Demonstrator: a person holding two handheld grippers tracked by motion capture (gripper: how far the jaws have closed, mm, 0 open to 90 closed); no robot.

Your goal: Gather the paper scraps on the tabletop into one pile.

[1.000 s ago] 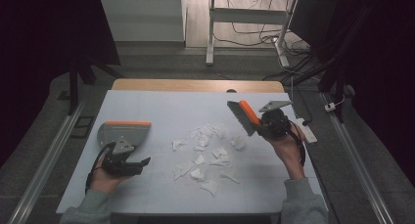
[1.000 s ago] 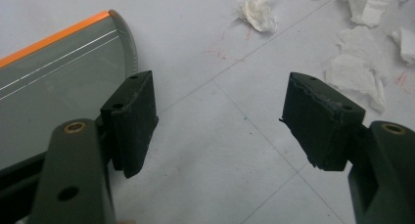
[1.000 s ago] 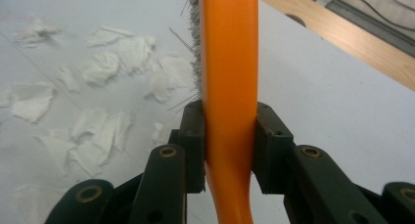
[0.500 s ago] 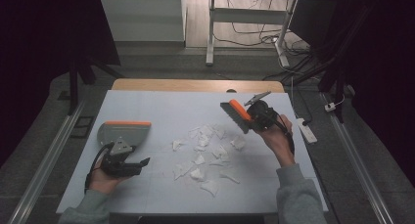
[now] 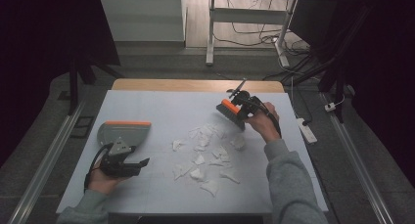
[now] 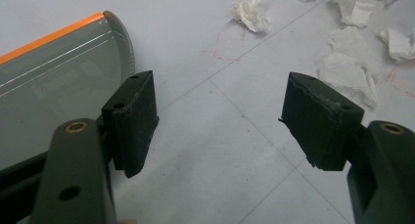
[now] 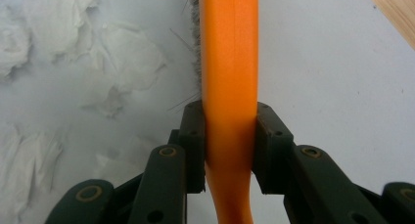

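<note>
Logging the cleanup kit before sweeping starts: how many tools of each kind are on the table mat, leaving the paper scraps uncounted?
Brush, orange-backed, clamped in the right gripper: 1
Dustpan, grey with an orange edge, beside the open left gripper: 1
Total: 2

The right gripper [image 5: 241,108], its jaws clamped on the orange-backed brush [image 5: 230,113], has swung from the table's 3 o'clock edge toward 12 o'clock and inward. The brush head now hangs just beyond the 1 o'clock rim of the torn paper scraps [image 5: 205,150], closer to them than before, with the forearm stretched farther over the table.
</note>
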